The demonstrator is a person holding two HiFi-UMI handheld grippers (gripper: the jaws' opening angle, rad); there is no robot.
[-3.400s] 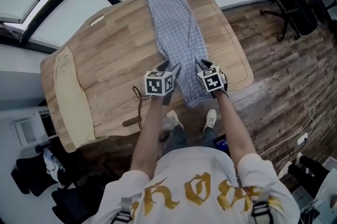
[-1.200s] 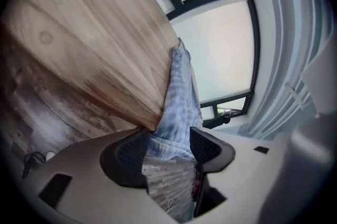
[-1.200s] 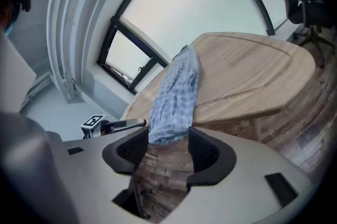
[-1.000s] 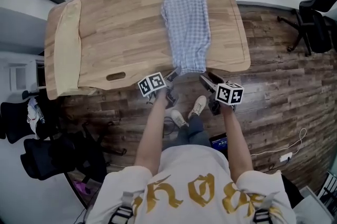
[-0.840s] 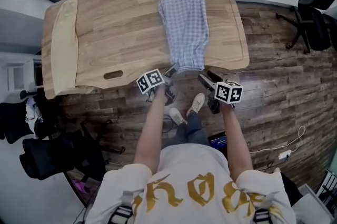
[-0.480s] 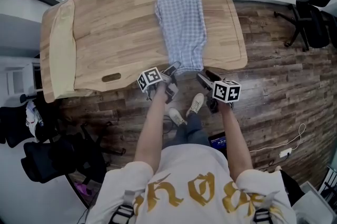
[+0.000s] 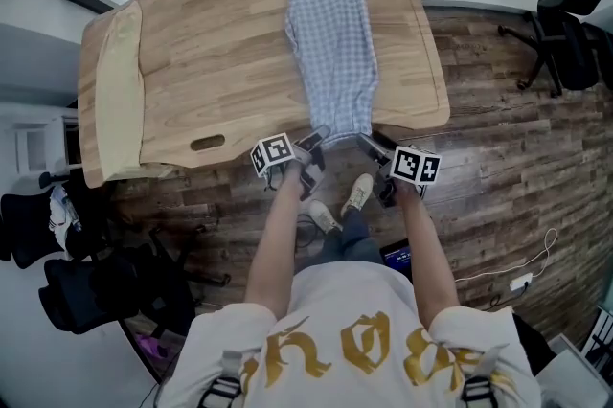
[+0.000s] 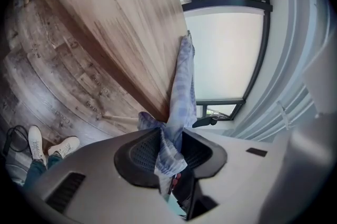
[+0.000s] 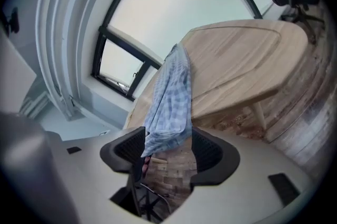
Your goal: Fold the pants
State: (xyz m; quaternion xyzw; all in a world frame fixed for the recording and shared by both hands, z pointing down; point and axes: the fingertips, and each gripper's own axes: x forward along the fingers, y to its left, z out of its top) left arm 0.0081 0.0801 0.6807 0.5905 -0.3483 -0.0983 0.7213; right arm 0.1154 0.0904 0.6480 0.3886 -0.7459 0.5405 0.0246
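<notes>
Noted pants flat lengthwise on table, hem at near edge for reach; left gripper jaws just closed, pinching left hem corner ready to lift; right gripper jaws just widened, right corner between them, apparently unpinched; fold not yet begun.

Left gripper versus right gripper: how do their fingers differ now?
The fingers of the left gripper have just been closing and pinch the pants hem; those of the right gripper have just been opening, with the hem loose between them. Cloth looks bunched in the left, flatter in the right. Both work the same hem.
</notes>
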